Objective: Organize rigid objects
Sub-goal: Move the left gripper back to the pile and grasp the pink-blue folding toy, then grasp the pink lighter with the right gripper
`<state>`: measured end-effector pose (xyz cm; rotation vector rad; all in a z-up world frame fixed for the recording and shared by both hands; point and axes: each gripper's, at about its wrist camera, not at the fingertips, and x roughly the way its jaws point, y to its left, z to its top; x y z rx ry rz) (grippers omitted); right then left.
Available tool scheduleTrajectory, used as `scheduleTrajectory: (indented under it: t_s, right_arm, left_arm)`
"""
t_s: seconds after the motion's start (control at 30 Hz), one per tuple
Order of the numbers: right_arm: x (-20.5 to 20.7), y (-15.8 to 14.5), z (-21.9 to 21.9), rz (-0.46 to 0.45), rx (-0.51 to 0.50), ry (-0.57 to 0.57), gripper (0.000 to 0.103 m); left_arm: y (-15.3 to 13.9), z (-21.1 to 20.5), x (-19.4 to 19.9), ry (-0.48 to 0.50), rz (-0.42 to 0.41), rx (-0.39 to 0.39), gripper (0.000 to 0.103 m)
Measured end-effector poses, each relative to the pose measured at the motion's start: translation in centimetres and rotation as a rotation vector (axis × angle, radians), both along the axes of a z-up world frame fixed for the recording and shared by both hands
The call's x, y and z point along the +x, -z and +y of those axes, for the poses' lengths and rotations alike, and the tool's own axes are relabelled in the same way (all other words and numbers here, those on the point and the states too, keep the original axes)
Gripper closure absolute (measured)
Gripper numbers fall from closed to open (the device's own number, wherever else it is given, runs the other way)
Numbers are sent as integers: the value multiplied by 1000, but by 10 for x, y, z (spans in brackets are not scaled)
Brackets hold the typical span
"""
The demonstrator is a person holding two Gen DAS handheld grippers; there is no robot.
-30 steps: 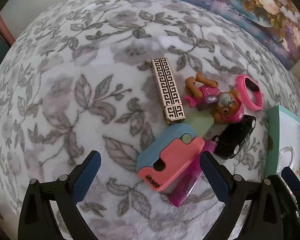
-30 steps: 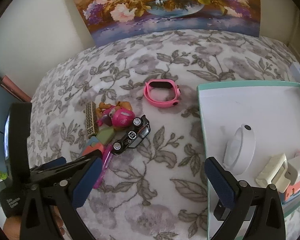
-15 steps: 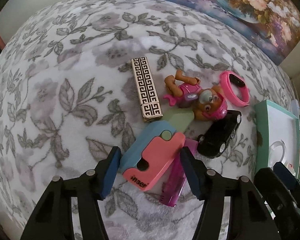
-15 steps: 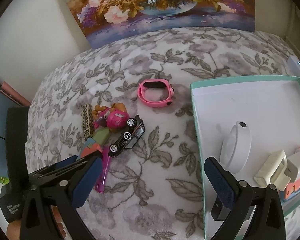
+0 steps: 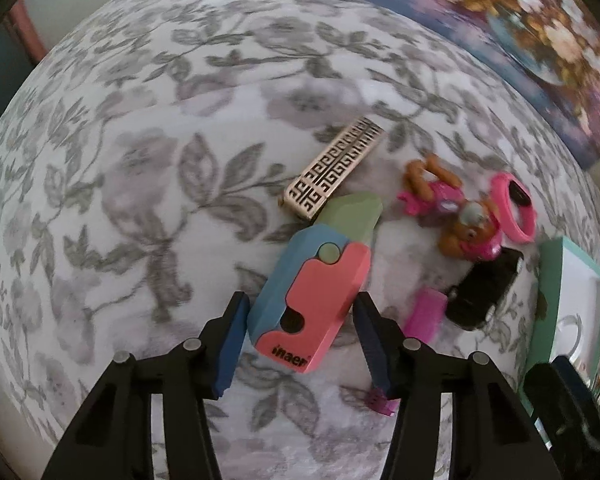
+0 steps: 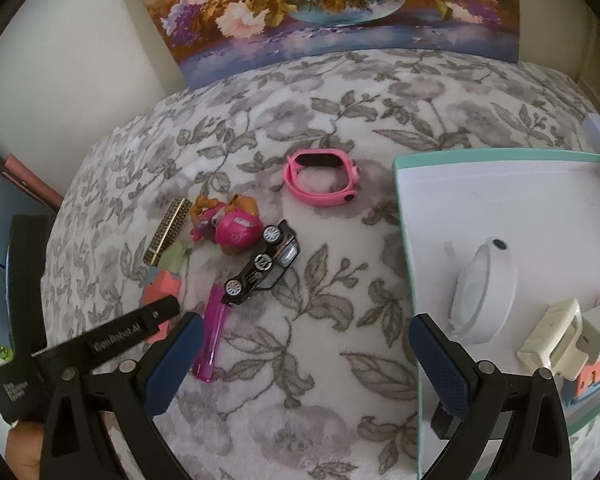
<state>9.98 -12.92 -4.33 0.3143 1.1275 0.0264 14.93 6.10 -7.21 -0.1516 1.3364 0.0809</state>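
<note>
Several small items are already lodged in the white, teal-rimmed cardboard tray (image 6: 500, 184) at the right edge of the floral fleece blanket (image 5: 140, 184): a white round device (image 6: 484, 288), a cream clip (image 6: 550, 338) and more (partly hidden). Six are left outside. The pink-and-blue plastic block (image 5: 312, 300) is flanked by the left gripper (image 5: 298, 344), its jaws narrowed at the block's sides; firm contact cannot be told. The right gripper (image 6: 304, 360) is held apart, empty, by the tray's corner.
</note>
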Motion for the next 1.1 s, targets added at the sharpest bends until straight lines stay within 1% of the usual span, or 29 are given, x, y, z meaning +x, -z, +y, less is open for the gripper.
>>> scheduleTrajectory:
  t_s: [0.13, 0.2, 0.37, 0.53, 0.57, 0.63, 0.73, 0.77, 0.8, 1.0, 1.1]
  right_arm:
    - [1, 6, 17, 12, -24, -44, 2]
    - [1, 10, 25, 16, -34, -60, 5]
    - [5, 21, 44, 38, -23, -98, 13]
    - [11, 28, 67, 47, -47, -139, 20]
    - [12, 29, 70, 47, -51, -145, 21]
    - [13, 31, 75, 46, -61, -154, 23]
    - [16, 34, 84, 50, -81, -166, 30]
    - [17, 35, 85, 51, -86, -167, 32]
    - [18, 37, 87, 52, -92, -168, 34]
    - [23, 42, 102, 42, -167, -188, 35]
    - [22, 43, 106, 39, -209, -203, 38]
  left_arm:
    - [0, 20, -2, -59, 5, -7, 48]
    - [-1, 30, -4, -81, 6, -14, 48]
    - [-2, 53, -8, -128, 8, -43, 48]
    - [3, 76, -11, -143, 9, -71, 48]
    - [0, 82, -13, -143, 9, -75, 48]
    - [1, 84, -13, -141, 9, -79, 48]
    - [3, 86, -11, -135, 10, -80, 48]
    - [-1, 74, -9, -135, 10, -77, 48]
    - [0, 72, -8, -133, 11, -75, 48]
    - [2, 63, -3, -118, 12, -50, 48]
    - [2, 59, -1, -104, 15, -28, 48]
